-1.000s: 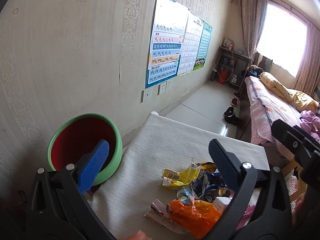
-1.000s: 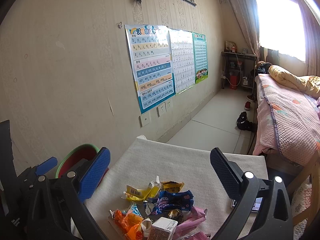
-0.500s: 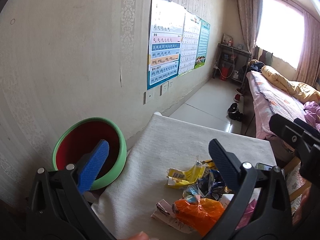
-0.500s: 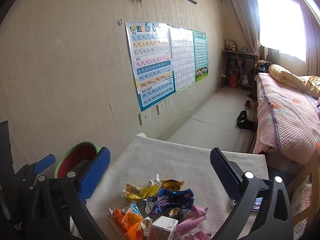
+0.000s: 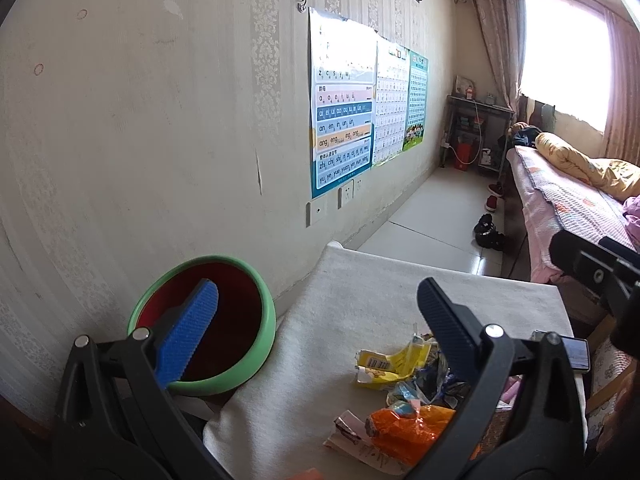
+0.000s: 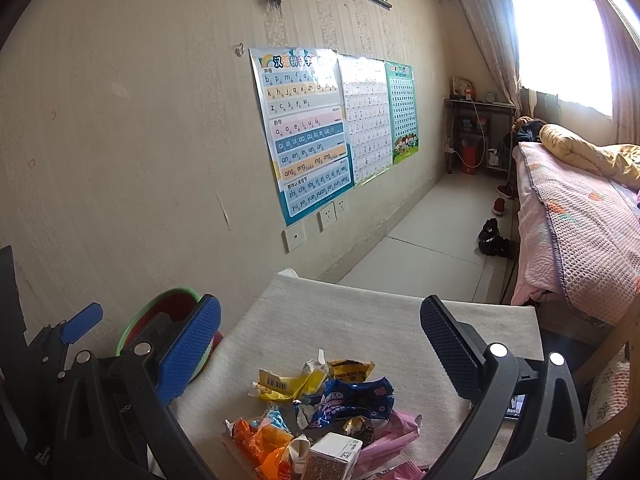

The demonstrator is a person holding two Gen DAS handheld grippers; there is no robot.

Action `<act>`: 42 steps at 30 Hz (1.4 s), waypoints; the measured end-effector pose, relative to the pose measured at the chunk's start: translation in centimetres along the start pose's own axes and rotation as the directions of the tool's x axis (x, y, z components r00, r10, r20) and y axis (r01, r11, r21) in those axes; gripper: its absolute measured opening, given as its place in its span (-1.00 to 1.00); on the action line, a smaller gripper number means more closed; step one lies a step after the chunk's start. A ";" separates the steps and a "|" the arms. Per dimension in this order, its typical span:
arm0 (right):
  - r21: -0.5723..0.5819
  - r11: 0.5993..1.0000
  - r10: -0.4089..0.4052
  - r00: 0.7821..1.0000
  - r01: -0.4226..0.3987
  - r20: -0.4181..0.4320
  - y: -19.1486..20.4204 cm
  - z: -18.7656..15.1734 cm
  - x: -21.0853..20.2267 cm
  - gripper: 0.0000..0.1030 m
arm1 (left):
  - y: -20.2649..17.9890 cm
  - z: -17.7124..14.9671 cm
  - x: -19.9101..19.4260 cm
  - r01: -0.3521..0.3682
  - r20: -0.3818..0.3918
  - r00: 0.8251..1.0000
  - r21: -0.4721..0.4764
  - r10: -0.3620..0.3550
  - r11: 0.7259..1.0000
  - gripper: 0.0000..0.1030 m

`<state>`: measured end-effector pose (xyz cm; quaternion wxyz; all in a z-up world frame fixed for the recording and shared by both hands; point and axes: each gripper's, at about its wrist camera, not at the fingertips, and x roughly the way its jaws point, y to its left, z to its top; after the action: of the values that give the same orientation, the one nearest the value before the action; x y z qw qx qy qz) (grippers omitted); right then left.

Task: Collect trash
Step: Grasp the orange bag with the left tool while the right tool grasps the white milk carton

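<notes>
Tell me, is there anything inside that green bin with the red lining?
The visible part of the green bin's red inside looks bare. The left tool's blue finger covers part of it, and the bottom sits in shadow, so I cannot be sure.

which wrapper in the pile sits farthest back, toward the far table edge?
The small dark yellow wrapper, just behind the blue Oreo wrapper and right of the yellow barcoded wrapper. The orange wrapper and pink wrapper lie nearer the camera.
</notes>
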<state>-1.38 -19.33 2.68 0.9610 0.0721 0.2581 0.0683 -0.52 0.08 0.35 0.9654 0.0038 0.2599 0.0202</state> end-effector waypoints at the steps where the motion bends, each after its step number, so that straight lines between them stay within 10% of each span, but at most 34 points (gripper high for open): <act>1: 0.007 1.000 -0.002 1.000 0.002 -0.001 -0.2 0.0 -0.1 0.87 | 0.1 0.1 -0.1 0.002 0.006 1.000 0.001 -0.002 1.000 0.90; 9: 0.159 0.987 0.000 0.992 0.020 -0.123 -4.2 -3.3 0.2 0.87 | 0.5 -2.0 1.0 -0.024 -0.001 1.000 0.076 0.024 0.997 0.90; 20: 0.216 0.976 0.082 0.906 0.011 -0.416 -2.2 -9.9 4.6 0.80 | 0.3 -6.2 3.8 0.146 -0.213 0.970 0.109 -0.120 0.983 0.58; 28: 0.317 0.948 0.172 0.879 -0.025 -0.444 -3.2 -11.2 5.8 0.19 | -0.7 -8.5 5.4 0.321 -0.408 0.868 0.030 -0.282 0.947 -0.13; 37: 0.327 0.945 0.182 0.866 -0.022 -0.466 -3.2 -12.1 6.8 0.26 | -2.2 -8.1 5.1 0.429 -0.428 0.817 0.002 -0.386 0.904 -0.03; 42: 0.365 0.931 0.199 0.875 -0.028 -0.441 -4.4 -12.1 6.8 -0.10 | -3.5 -8.4 6.2 0.465 -0.467 0.779 -0.019 -0.419 0.885 0.16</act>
<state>-1.27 -21.22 -11.70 0.8357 0.2369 0.4864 0.0943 0.73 -3.19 -10.03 0.8524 -0.0152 0.4744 -0.2193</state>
